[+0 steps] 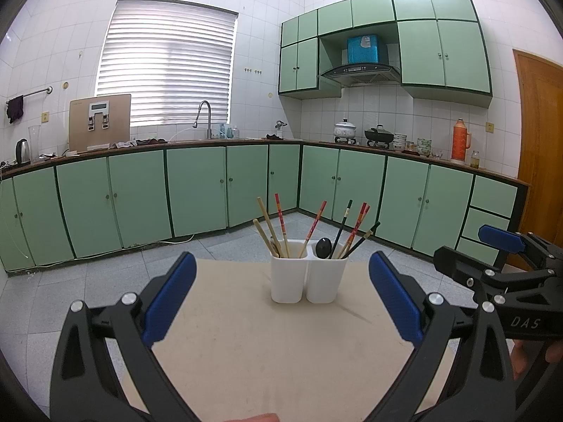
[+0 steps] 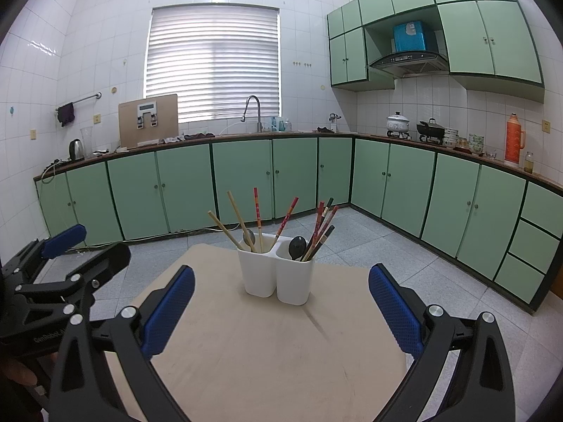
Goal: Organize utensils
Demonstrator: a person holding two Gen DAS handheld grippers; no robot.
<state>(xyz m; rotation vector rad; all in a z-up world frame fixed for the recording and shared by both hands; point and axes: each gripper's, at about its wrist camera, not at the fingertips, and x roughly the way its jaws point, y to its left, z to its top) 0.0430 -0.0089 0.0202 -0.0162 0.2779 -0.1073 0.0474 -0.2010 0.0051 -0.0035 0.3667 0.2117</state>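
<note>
**White holder stands filled, both grippers wide and empty**

White plastic, two compartments joined side by side: the utensil holder (image 1: 309,279) stands upright toward the far middle of a beige table (image 1: 246,344), with bare tabletop all around it. Its left compartment holds pale wooden chopsticks (image 1: 266,225), red patterned chopsticks (image 1: 280,218) and, seen from the right wrist, a metal spoon (image 2: 248,237) with its bowl up. Its right compartment holds a black spoon (image 1: 323,247), bowl up as well, together with black chopsticks (image 1: 343,225) and more red ones (image 1: 359,223), all leaning outward above the rim.

The left gripper (image 1: 281,299) hovers above the near part of the table, its blue-padded fingers (image 1: 170,290) spread wide apart with nothing between them; the holder sits ahead of the gap, well apart from either pad. The right gripper (image 2: 281,302) is likewise spread wide and empty, level beside the left one and aimed at the same holder. Each tool shows at the edge of the other's view, and part of a hand (image 1: 535,353) grips the right tool's handle.

Behind the table, green cabinets (image 1: 197,190) run under a counter with a sink tap (image 1: 204,119) below a shuttered window.
</note>
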